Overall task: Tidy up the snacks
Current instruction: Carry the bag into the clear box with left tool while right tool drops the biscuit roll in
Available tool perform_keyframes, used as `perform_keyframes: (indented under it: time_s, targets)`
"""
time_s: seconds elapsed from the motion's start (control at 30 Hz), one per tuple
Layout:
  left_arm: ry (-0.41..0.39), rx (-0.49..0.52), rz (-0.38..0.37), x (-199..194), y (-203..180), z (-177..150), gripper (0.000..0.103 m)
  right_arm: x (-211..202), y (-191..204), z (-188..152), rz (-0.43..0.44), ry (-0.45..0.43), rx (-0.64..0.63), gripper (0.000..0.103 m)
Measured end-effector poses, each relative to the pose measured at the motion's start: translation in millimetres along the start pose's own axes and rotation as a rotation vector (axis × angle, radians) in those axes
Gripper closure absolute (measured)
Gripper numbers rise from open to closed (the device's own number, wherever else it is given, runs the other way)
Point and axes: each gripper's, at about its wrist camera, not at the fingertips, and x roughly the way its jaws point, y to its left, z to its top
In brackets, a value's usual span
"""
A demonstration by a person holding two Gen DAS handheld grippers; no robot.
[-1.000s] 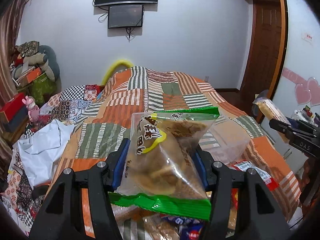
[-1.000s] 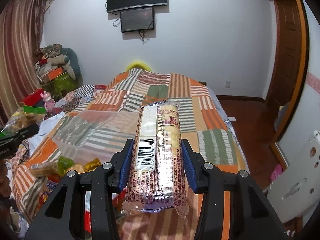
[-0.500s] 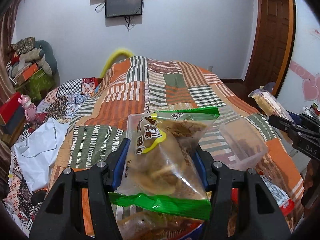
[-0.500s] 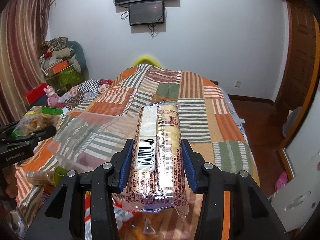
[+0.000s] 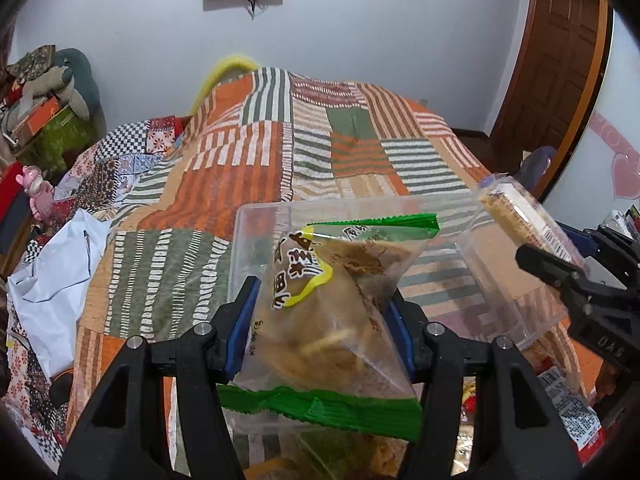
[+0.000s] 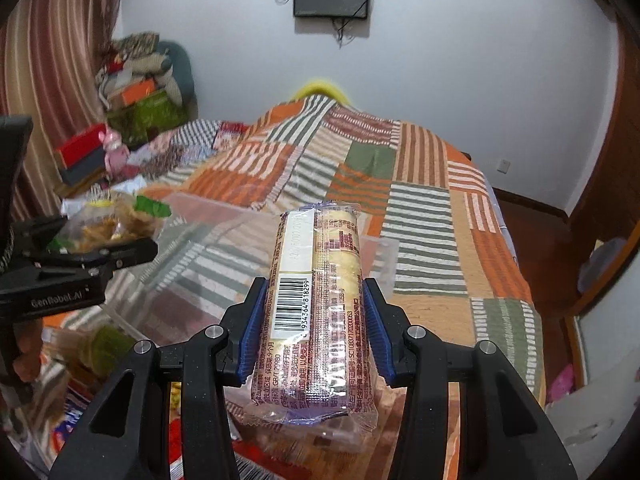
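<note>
Patchwork bedding in orange, green and striped squares covers the bed [image 5: 304, 152] that fills both wrist views, with a white wall and a dark screen behind it. Compared with a second ago, both of my hands have come forward and tipped downward, so the clear plastic bin [image 5: 256, 220] that sat further off on the quilt now lies right ahead of the fingers. I read that as the carry being nearly finished and the drop into the bin coming up.

My left gripper [image 5: 320, 320] is closed partway on the green-edged snack bag [image 5: 332, 312], its blue pads pressing the bag's sides; the bag stands upright between the fingers and its top overlaps the bin's near wall in the left wrist view. My right gripper [image 6: 316, 320] is clamped narrow around the long biscuit pack [image 6: 320, 300], which points forward along the fingers, its far end over the bin's near rim [image 6: 376, 240] as that camera sees it. Each gripper also shows at the edge of the other's view, the two close together over the bin.

Loose snacks [image 6: 100, 348] remain scattered on the bed below and left of the right gripper, so I judge more trips are needed after these two packs go in.
</note>
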Motion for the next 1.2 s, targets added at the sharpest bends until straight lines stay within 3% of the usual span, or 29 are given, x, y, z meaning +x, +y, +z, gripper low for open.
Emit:
perform_keyframes:
  time_s: [0.47, 0.57, 1.2]
  targets:
    - [0.103, 0.083, -0.031, 30, -15, 0, 0.045, 30, -5, -2, 0.061, 0.120, 0.021, 0.060]
    - [0.092, 0.089, -0.028, 29, -15, 1, 0.044, 32, -6, -3, 0.077, 0.144, 0.023, 0.060]
    - [0.029, 0.047, -0.031, -37, 6, -7, 0.043, -31, -8, 2, 0.109, 0.028, 0.055, 0.058]
